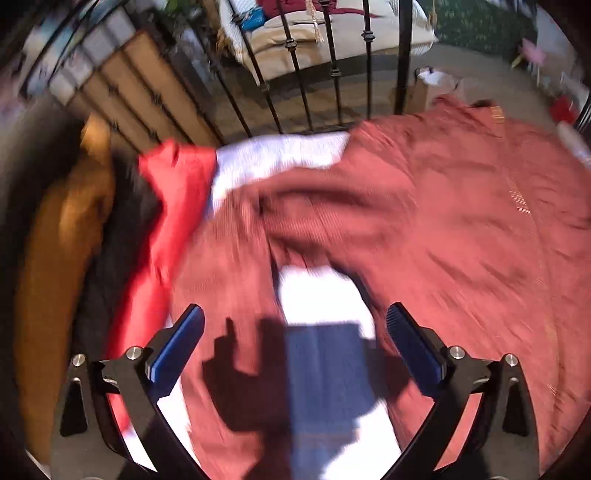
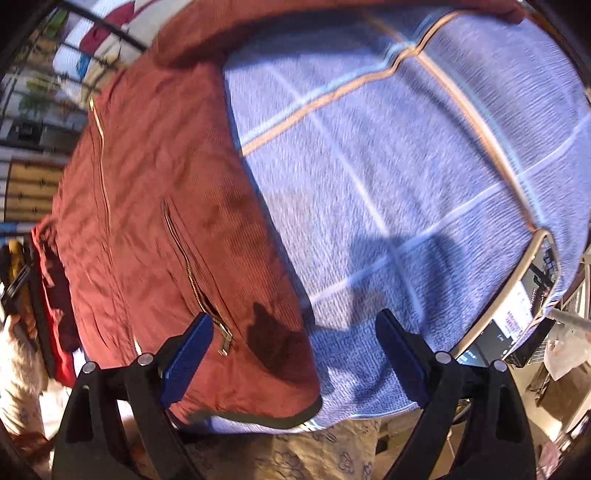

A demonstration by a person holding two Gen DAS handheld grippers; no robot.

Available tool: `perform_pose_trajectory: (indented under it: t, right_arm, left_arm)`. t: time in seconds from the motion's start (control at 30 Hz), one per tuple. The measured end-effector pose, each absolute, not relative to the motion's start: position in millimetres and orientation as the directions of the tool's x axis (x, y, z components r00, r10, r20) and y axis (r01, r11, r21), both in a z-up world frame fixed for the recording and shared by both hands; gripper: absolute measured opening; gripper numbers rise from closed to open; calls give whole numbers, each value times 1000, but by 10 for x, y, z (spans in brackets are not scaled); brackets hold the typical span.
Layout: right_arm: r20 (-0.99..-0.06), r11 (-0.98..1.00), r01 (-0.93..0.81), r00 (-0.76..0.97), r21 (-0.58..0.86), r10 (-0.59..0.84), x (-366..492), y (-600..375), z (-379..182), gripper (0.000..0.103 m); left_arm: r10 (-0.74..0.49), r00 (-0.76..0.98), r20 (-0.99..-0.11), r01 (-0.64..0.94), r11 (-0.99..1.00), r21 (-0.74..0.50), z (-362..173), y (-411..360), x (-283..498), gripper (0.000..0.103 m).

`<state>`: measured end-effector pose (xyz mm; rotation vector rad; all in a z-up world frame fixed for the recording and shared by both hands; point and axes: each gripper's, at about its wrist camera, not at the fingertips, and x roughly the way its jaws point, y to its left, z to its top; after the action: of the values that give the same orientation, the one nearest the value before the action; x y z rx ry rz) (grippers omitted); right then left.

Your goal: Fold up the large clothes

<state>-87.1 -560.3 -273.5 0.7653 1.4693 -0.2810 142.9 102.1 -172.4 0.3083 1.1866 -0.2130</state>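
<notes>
A rust-red jacket (image 1: 424, 221) with gold zips lies spread flat, blurred by motion. At its left edge a brighter red piece of cloth (image 1: 173, 192) is bunched up. My left gripper (image 1: 295, 308) hangs above the jacket's near part, open wide, with nothing between its blue pads (image 1: 177, 347). In the right wrist view the jacket (image 2: 155, 184) lies on a pale blue checked cloth (image 2: 406, 166), its zipped pocket (image 2: 192, 273) facing up. My right gripper (image 2: 295, 315) stands open over the jacket's near corner, holding nothing.
A black iron railing (image 1: 295, 74) runs behind the surface, with a cushioned seat (image 1: 295, 33) beyond it. An orange-brown shape (image 1: 55, 258) sits at the left. The person's patterned clothing (image 2: 314, 450) is at the near edge. A screen (image 2: 509, 321) is below the cloth's right edge.
</notes>
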Motion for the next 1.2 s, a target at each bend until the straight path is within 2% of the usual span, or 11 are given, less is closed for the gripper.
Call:
perform_pose_trajectory:
  t: [0.07,0.37,0.47,0.53,0.67,0.73,0.87,1.03,1.1,1.17,1.2]
  right_arm:
    - [-948,749,591,99,300,302,-912,-5566,-2825,88]
    - [-918,794,500,3,344,396,-953,-5193,-3198,84]
    - [-920,811,475,-5,342,391,-955,-5016,-3247,66]
    - [-896,781,482,21,398,443,-946,-4964,-3232,29]
    - [-829,672,531,111,516,549,-916,-4973,-3028,16]
    - [-776,626,496,175,602,606,-881,-4929,-2799,13]
    - [-617,448,455,349,769,705,-871,-4940,-2159,12]
    - [-427,282,360,435,889,792,-1134,-4918,-1525,11]
    - [-559,383,450,370,807,742,-1323,-4956,-1788,11]
    - [-829,654,541,169,530,532,-1444,-4966,-2247,12]
    - [-858,663,579,140,475,494,-1480,-4984,-2418,14]
  left_arm:
    - [-92,304,-948,326,945,13,-1698,1170,1054,97]
    - [-130,53,-990,431,897,-95,-2402,1074,-552,97]
    - [-117,51,-992,436,896,-83,-2555,783,-749,97]
    - [-94,120,-988,446,895,-31,-2568,613,-748,97]
    - [-158,76,-984,422,900,-112,-2477,323,-527,45]
    - [-178,122,-976,458,883,-104,-2243,181,-458,33]
    - [-326,258,-909,409,890,-203,-1282,327,-239,14]
    - [-290,396,-871,432,896,-102,-281,892,-234,14]
    - [-216,392,-894,436,899,-26,-384,973,-353,16]
    - [-163,356,-920,429,903,6,-713,982,-422,41]
    - [-135,336,-932,420,907,20,-929,1040,-437,50]
